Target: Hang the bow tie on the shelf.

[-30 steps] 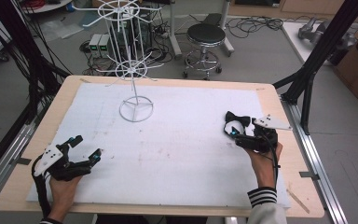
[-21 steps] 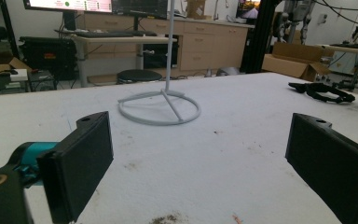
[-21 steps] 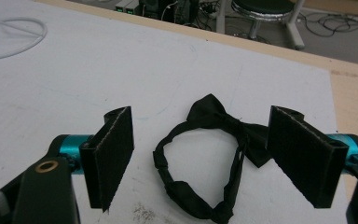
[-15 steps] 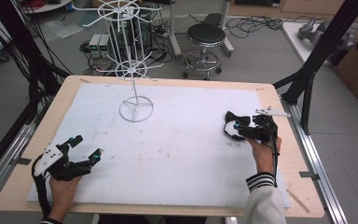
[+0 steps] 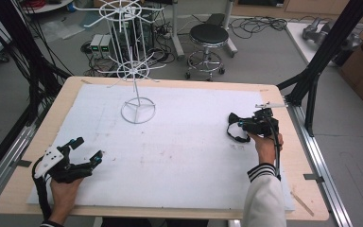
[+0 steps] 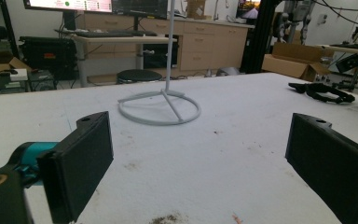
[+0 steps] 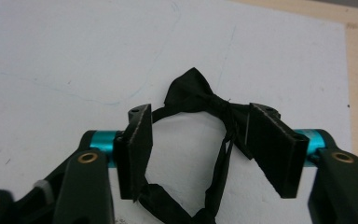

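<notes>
A black bow tie (image 5: pixel 235 126) with a looped strap lies on the white mat (image 5: pixel 184 156) at the right side. My right gripper (image 5: pixel 244 126) is right over it, open. In the right gripper view its jaws stand on either side of the strap loop, and the bow (image 7: pixel 193 91) lies just beyond the tips of my right gripper (image 7: pixel 200 114). My left gripper (image 5: pixel 89 149) rests near the front left of the mat, open with nothing between its jaws. In the left gripper view my left gripper (image 6: pixel 198 154) looks at the bow tie (image 6: pixel 324 91) far off to the right.
A white wire display rack (image 5: pixel 138 111) stands on a ring base at the back left of the mat, also seen ahead as the rack (image 6: pixel 159 107). The wooden table edge (image 5: pixel 283 94) borders the mat. A stool (image 5: pixel 209 35) and black frame posts stand beyond.
My right gripper has moved forward, away from the person, and now straddles the bow tie's strap. The left gripper has stayed put.
</notes>
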A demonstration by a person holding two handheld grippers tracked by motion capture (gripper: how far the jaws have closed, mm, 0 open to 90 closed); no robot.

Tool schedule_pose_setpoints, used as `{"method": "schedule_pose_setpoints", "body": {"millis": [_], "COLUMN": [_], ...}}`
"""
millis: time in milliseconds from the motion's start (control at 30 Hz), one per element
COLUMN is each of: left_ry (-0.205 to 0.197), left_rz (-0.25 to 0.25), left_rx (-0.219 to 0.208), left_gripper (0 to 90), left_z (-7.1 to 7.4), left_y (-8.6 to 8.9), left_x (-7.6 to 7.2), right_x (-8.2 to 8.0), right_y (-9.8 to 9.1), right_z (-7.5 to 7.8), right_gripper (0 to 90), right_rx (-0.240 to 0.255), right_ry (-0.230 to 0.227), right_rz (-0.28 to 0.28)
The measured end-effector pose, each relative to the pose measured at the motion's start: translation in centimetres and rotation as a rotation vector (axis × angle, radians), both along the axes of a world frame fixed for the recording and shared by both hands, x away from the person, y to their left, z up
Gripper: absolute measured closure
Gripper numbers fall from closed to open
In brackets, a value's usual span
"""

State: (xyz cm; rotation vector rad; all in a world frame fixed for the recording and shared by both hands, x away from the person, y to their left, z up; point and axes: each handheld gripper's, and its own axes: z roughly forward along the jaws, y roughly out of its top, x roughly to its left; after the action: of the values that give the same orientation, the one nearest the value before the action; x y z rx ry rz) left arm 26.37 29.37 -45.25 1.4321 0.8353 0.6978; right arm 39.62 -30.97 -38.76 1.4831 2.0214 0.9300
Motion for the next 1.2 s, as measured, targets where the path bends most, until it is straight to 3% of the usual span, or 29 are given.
{"method": "schedule_pose_setpoints", "body": {"millis": [100, 300, 567, 700, 800, 1200], "left_ry": [0.000, 0.000, 0.000, 0.000, -0.002, -0.004], "left_rz": [0.001, 0.001, 0.001, 0.002, 0.001, 0.001], "left_rx": [-0.003, 0.000, -0.001, 0.003, 0.005, 0.006], "left_gripper": [7.8, 7.8, 7.8, 7.8, 7.8, 7.8], "left_z": [0.0, 0.0, 0.0, 0.0, 0.0, 0.0], "left_y": [0.0, 0.0, 0.0, 0.0, 0.0, -0.1], "left_x": [0.0, 0.0, 0.0, 0.0, 0.0, 0.0], "right_x": [0.4, 1.0, 1.7, 2.1, 2.2, 2.6], "right_y": [-0.2, 0.0, 0.1, 0.1, 0.2, 0.3], "right_z": [-0.3, -1.0, -2.0, -2.5, -2.7, -3.4], "right_gripper": [45.5, 49.1, 59.5, 61.2, 64.4, 71.6], "right_rx": [-0.003, -0.063, -0.088, -0.091, -0.125, -0.149], "right_ry": [0.023, 0.057, 0.111, 0.120, 0.133, 0.171], "right_rz": [-0.011, -0.035, -0.049, -0.072, -0.095, -0.116]}}
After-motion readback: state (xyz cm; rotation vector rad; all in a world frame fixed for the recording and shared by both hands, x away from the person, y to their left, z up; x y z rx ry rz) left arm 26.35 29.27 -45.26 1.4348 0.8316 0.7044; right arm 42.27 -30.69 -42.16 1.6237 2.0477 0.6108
